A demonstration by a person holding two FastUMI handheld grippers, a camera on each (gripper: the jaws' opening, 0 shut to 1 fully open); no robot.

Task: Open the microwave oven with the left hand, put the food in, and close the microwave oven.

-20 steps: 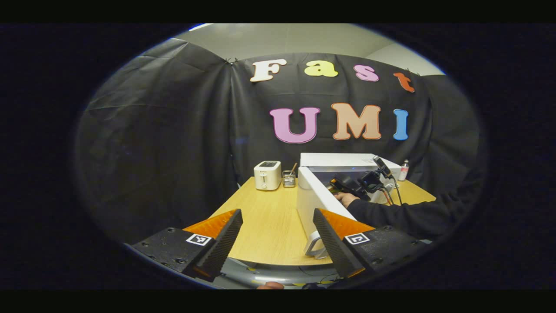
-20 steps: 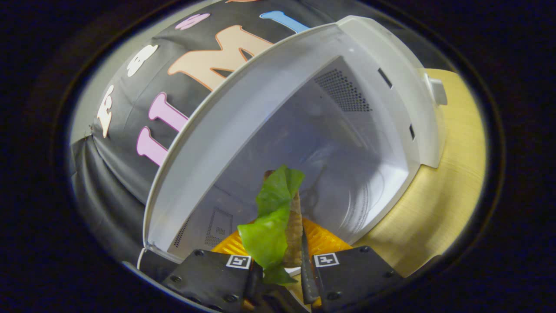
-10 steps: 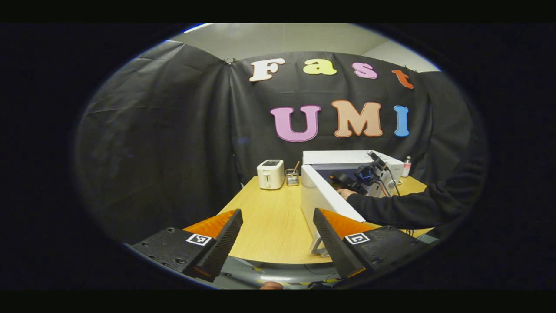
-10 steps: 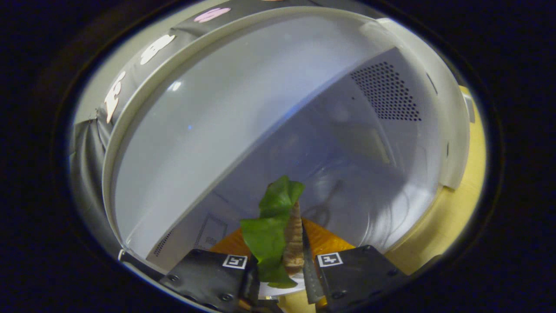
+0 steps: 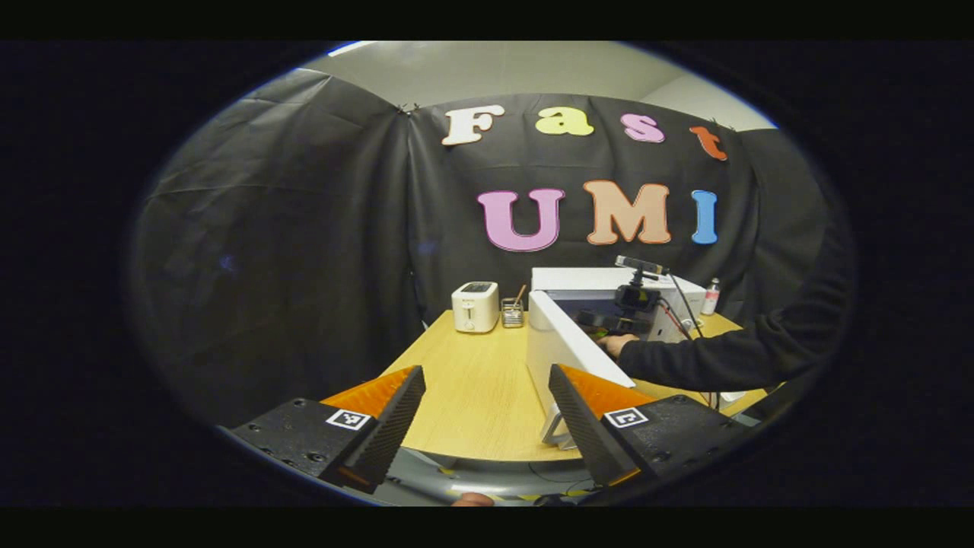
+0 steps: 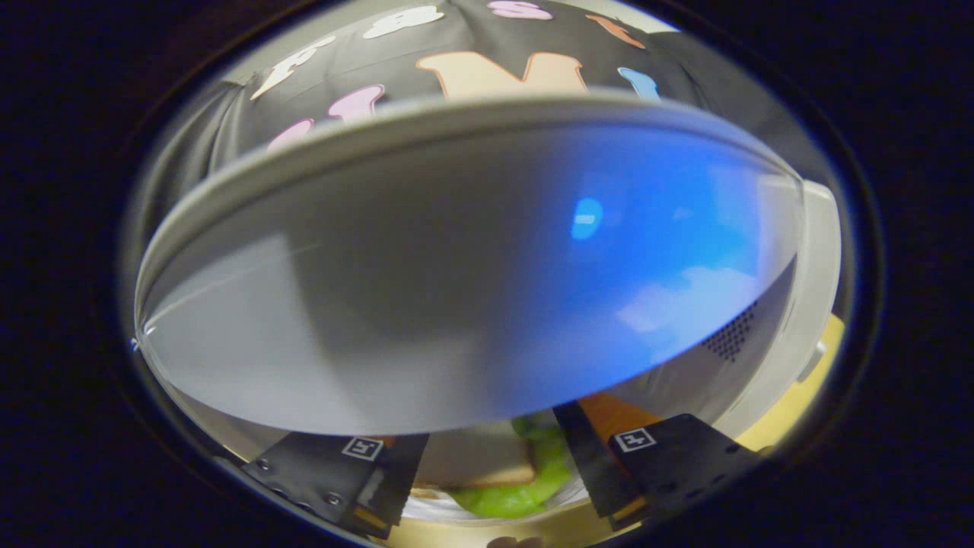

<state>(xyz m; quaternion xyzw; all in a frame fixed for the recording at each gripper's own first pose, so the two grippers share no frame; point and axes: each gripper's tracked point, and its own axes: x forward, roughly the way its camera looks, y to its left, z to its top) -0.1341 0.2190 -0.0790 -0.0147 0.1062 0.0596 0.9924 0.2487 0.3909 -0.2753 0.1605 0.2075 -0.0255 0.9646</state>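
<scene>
L gripper point(image 5: 487, 426) hangs off the near edge of the desk point(image 5: 472, 380), fingers point(image 5: 392, 426) spread wide apart w/ nothing between them. From the left gripper view the microwave oven point(image 5: 609, 293) sits toward the far right corner of the desk, its door point(image 5: 563, 354) swung open toward the near edge. A person's hand point(image 5: 618, 344) in a black sleeve point(image 5: 730, 354) reaches into the oven opening from the right, holding the R gripper point(image 5: 609, 323); a phone-like device point(image 5: 639, 265) is mounted on top of it.

Right gripper view: R gripper point(image 6: 491, 472) is inside the oven cavity, w/ the ceiling of the cavity point(image 6: 456, 289) spanning most of the upper picture and a vent grid point(image 6: 730, 342) on the side wall. Its fingers point(image 6: 396, 476) stand apart, not pressing on the food point(image 6: 502, 479). The food, a sandwich w/ bread and green lettuce, lies low between them on what looks like a white plate point(image 6: 487, 511); can't tell if either finger touches it.

Elsewhere on the desk, along the far edge left of the oven: a white toaster point(image 5: 475, 307) and, just beside it, a small mesh holder point(image 5: 512, 313) w/ sticks in it. A small bottle point(image 5: 710, 297) stands at the far right corner behind the oven.
</scene>
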